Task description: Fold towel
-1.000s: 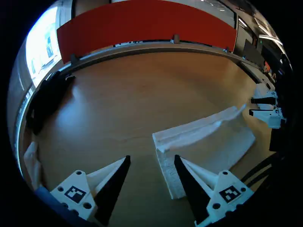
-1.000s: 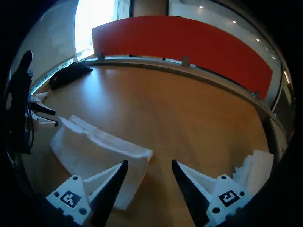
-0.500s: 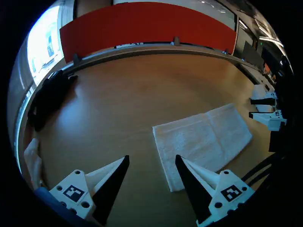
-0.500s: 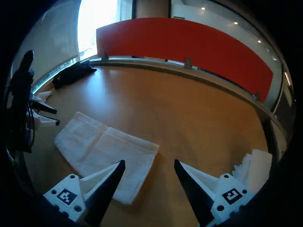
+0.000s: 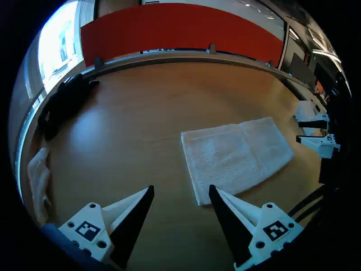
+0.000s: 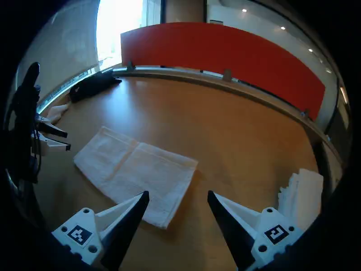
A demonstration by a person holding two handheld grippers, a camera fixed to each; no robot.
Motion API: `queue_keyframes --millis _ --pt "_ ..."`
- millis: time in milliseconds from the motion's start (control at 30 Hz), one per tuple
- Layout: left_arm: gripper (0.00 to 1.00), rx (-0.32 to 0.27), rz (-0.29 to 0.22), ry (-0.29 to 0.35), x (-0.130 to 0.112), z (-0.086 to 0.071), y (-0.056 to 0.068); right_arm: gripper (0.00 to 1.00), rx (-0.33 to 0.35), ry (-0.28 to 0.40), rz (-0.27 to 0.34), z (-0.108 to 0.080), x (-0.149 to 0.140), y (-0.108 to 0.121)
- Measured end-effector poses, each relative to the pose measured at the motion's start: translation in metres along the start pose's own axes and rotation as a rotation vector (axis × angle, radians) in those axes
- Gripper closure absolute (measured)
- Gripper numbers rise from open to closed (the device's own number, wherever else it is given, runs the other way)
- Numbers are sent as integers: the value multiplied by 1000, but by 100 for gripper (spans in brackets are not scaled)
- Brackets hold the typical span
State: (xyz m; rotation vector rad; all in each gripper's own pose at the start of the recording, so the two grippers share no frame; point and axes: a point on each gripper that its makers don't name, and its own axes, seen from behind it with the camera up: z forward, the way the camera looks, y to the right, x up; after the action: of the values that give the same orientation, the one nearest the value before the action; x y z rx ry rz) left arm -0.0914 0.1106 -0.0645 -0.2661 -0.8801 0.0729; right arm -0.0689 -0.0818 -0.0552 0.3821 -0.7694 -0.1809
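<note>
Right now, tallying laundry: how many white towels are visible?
3: flat folded white towel mid-table; white stacked pile at right edge, possibly hiding several; crumpled white cloth at left edge.

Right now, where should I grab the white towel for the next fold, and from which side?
Probably its two near corners: the left gripper takes the one by its own right finger, the right gripper the one by its own left finger. The towel lies flat on the table, so come in low from the near edge.
</note>
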Motion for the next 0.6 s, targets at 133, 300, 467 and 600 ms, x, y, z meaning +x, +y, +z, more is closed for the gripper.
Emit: queue_keyframes --millis 133,300,467,600 --pt "11 14 -14 5 -4 -9 -5 0 26 -10 -27 0 -5 -5" --pt "10 37 -43 8 -12 -23 -13 0 67 -29 -71 1 -14 -13" --pt "10 56 -75 6 -21 -38 -22 0 99 -51 -120 1 -21 -19" --pt "10 72 -91 2 -28 -47 -29 0 114 -67 -153 2 -27 -22"
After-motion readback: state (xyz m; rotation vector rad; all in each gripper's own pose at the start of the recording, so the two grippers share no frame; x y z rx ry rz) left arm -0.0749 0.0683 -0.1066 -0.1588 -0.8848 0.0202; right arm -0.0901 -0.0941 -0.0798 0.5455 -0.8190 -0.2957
